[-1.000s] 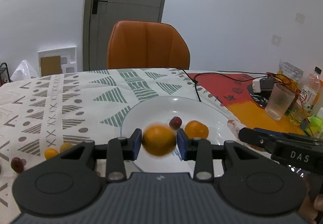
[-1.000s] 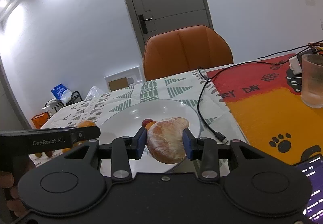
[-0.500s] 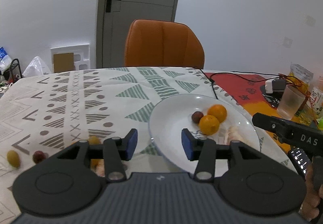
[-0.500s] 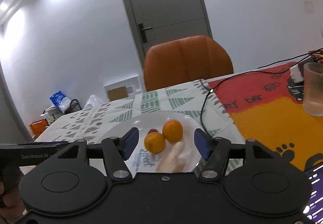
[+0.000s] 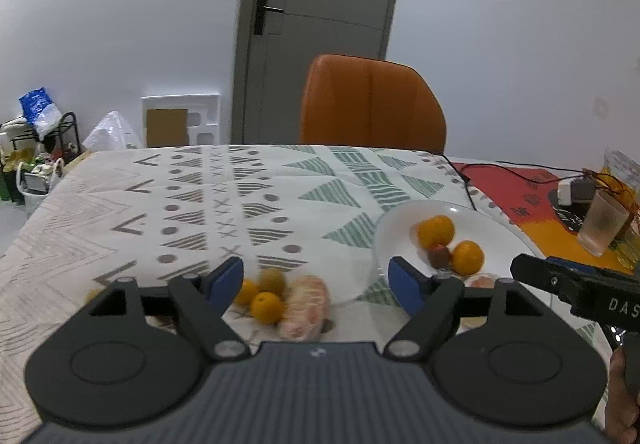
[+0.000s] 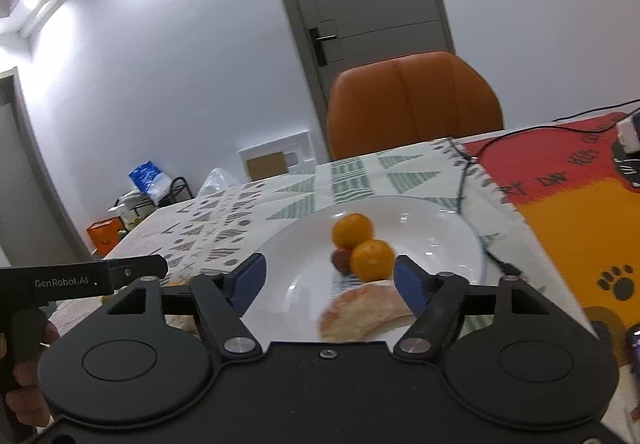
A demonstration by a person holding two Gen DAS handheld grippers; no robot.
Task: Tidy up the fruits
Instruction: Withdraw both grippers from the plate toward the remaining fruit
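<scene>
Two tangerines point(image 6: 353, 231) sit touching each other near the middle of the white plate point(image 6: 440, 240), with a small dark red fruit point(image 6: 341, 260), perhaps a jujube, tucked against them on the left. A peeled citrus fruit point(image 6: 366, 311) lies on the plate's near edge, just in front of that cluster. The right gripper point(image 6: 328, 278) hangs over the near rim; its blue fingers point(image 6: 408, 284) are spread wide, have just been opening, and press on nothing, the peeled fruit lying between and below them.

The left wrist view shows the same plate point(image 5: 500, 240) off to the right. Beside it on the patterned tablecloth point(image 5: 200, 203) lies a loose group: two small tangerines point(image 5: 266, 307), a yellow-green fruit point(image 5: 272, 280) and another peeled citrus fruit point(image 5: 306, 308), all close together and blurred. The left gripper point(image 5: 316, 278) is above this group with its fingers point(image 5: 224, 282) apart, also just opened further, gripping nothing.

Further out on the surface a red and orange mat point(image 6: 580, 211) carries a frosted glass point(image 5: 602, 222) and a black cable point(image 6: 464, 179). An orange chair point(image 5: 372, 103) stands at the far side before a grey door point(image 5: 320, 23)
</scene>
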